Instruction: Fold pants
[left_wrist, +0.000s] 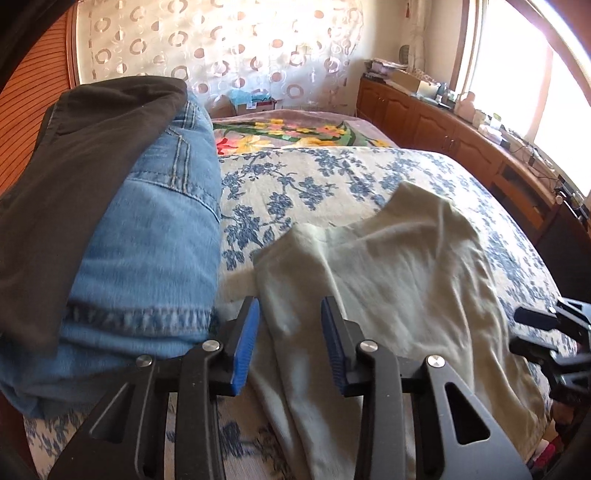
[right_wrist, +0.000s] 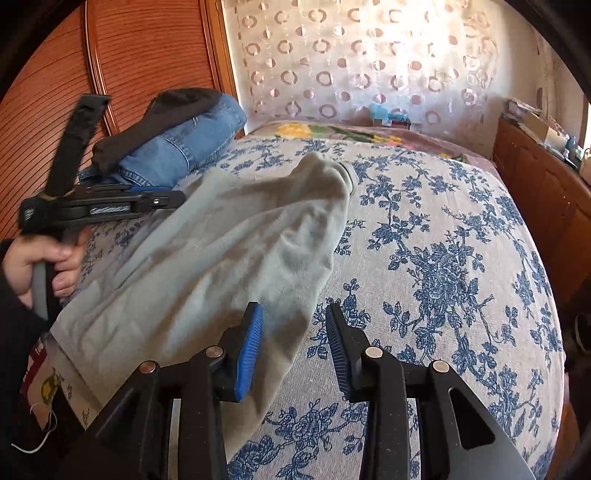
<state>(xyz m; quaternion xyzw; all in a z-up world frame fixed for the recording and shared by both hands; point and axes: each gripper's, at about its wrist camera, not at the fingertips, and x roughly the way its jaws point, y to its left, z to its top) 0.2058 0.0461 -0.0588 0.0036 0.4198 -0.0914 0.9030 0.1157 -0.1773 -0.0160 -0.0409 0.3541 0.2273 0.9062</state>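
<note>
Pale cream pants (left_wrist: 391, 280) lie crumpled on the blue-flowered bedspread (left_wrist: 314, 184), also seen in the right wrist view (right_wrist: 229, 251). My left gripper (left_wrist: 290, 336) is open, its blue pads just above the pants' near left edge. My right gripper (right_wrist: 293, 343) is open over the pants' right edge, empty. The right gripper shows at the left view's far right (left_wrist: 543, 332). The left gripper shows side-on in the right view (right_wrist: 159, 201), held by a hand (right_wrist: 44, 266).
A stack of folded blue jeans (left_wrist: 155, 240) with a dark garment (left_wrist: 74, 184) on top sits on the bed's left side, against an orange slatted wall (right_wrist: 147, 55). A wooden cabinet (left_wrist: 443, 125) with clutter runs along the right. A flowered blanket (left_wrist: 288, 133) lies at the far end.
</note>
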